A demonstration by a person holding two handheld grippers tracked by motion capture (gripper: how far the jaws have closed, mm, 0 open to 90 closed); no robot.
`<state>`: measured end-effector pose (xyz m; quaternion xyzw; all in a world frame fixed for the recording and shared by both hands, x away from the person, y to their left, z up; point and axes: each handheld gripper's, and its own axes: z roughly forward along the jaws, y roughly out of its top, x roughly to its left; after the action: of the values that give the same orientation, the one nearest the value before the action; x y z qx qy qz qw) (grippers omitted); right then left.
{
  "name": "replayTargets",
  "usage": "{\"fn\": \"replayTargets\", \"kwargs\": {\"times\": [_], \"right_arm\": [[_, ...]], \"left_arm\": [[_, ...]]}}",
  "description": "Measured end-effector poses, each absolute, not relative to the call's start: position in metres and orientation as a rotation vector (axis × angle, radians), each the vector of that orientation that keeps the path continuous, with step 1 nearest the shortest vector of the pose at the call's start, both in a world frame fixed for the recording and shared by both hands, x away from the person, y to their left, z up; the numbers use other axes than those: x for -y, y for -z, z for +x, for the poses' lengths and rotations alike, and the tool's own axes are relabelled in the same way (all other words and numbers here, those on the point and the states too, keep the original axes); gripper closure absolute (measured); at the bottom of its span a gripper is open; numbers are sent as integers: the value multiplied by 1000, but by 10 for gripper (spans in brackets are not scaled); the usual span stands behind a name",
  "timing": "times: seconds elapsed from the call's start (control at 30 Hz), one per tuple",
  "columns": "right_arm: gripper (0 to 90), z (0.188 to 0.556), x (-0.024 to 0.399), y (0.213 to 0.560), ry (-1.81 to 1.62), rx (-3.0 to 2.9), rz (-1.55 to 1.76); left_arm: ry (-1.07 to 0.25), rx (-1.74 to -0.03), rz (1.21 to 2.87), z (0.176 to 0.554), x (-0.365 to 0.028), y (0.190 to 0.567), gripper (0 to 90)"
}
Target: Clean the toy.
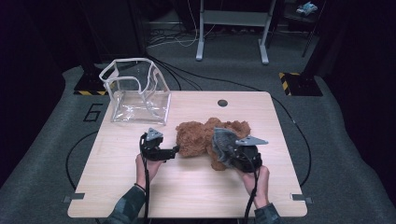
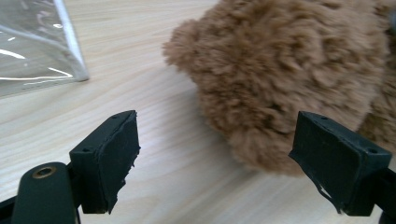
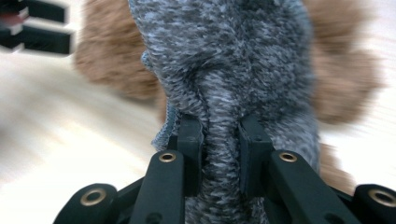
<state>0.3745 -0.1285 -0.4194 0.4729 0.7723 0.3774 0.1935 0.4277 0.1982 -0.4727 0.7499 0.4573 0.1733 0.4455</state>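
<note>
The right gripper (image 3: 219, 140) has its jaws pinched narrow on a fold of grey knitted cloth (image 3: 224, 60), which bunches between the pads and spreads out ahead of them. In the high view that cloth (image 1: 224, 142) drapes over the front of the right gripper (image 1: 231, 151), and a brown plush teddy bear (image 1: 205, 135) lies on the wooden table (image 1: 187, 186) directly beyond it, touching the cloth.

The left gripper (image 2: 215, 154) holds its jaws wide apart with only bare tabletop between them. The teddy bear (image 2: 285, 70) sits just ahead of it and towards its right jaw, near that pad. A clear plastic bag (image 2: 32, 46) with white edging stands farther off, ahead and to the left of the left gripper (image 1: 173, 150).
</note>
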Motion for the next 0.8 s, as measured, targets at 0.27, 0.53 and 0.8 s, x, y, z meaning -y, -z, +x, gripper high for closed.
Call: {"fn": "replayTargets", "kwargs": {"times": [0.27, 0.53, 0.8], "right_arm": [[745, 371, 175, 411, -977, -2005, 1407], [745, 379, 208, 428, -915, -1923, 1518], [745, 383, 222, 437, -907, -1891, 1583]], "left_arm": [[-431, -1111, 1889, 413, -178, 474, 147], [-385, -1085, 1895, 399, -158, 478, 146], [-391, -1060, 1914, 386, -127, 483, 144]]}}
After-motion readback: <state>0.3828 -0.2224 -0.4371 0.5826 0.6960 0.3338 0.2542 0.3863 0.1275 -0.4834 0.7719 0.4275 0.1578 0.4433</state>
